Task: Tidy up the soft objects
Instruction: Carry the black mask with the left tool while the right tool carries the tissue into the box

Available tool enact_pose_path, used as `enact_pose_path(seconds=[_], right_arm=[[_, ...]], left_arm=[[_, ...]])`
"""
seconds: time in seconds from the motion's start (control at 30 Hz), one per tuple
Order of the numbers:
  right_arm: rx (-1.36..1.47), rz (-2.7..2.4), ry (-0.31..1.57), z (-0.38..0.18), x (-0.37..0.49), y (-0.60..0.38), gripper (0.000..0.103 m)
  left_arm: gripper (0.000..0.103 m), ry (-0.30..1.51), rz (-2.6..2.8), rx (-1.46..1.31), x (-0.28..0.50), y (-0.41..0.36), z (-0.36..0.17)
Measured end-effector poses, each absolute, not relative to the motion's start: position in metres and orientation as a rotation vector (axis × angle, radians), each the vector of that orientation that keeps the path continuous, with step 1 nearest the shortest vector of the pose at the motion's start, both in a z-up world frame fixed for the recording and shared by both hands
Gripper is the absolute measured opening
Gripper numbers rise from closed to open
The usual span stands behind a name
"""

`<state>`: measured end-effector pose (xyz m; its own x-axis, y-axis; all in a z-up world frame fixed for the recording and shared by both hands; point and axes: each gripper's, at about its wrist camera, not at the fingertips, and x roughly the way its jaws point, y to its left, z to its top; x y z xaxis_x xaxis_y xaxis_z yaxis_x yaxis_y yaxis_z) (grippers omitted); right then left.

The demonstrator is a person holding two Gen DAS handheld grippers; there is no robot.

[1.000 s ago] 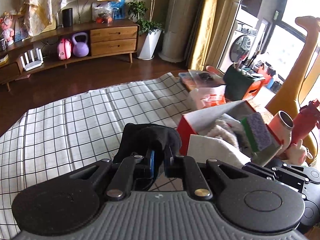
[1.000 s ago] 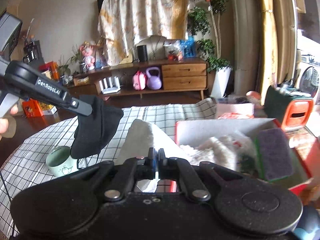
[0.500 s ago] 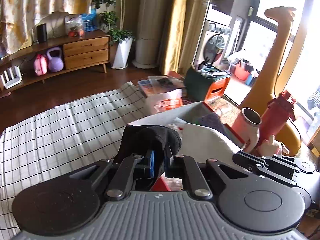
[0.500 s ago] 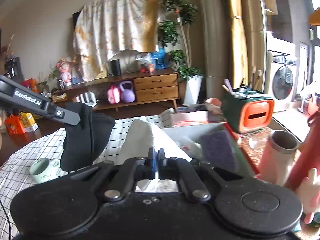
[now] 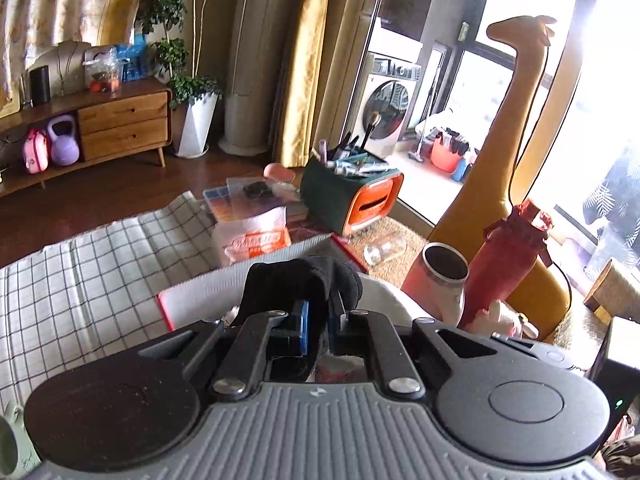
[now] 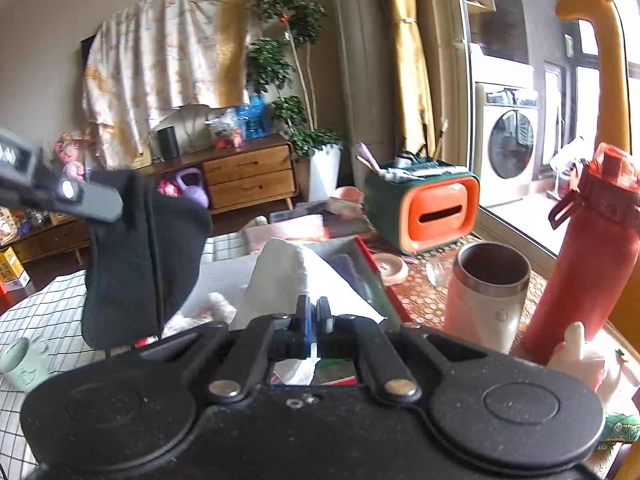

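Living room backdrop with a wooden sideboard (image 6: 248, 178) and a desk under a checked cloth (image 5: 80, 280), where the left tongs (image 5: 318, 320) are clamped on a floppy black fabric piece (image 6: 136, 256) that hangs long-side-down, bunched up top and draping toward the cloth. Right tongs (image 6: 314, 312) are pinched shut on a white towel (image 6: 288, 276), which peaks upward like a little tent right over the red-edged box (image 6: 374, 276). That box has a purple sponge (image 6: 344, 266) and some fluffy white stuff in it, with both held pieces just above or beside its opening.

The cup (image 6: 486, 294) stands between the box (image 6: 374, 276) and the bottle (image 6: 580, 256).
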<state>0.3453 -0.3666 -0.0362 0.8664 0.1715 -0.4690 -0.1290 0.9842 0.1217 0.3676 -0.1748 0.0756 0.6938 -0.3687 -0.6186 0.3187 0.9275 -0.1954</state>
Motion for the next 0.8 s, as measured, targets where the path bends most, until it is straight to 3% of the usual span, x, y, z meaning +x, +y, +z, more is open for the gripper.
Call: enact_pose_path(seconds=[0.23,0.8], right_arm=[[0.11,0.152,0.524,-0.052,0.364,-0.37,0.001],[0.108,0.225,0.619,-0.087,0.382,-0.351,0.002]], left_arm=[[0.009,0.68,-0.372,-0.101,0.394,-0.182,0.052],[0.009,0.833,-0.324,-0.158,0.421,-0.162,-0.039]])
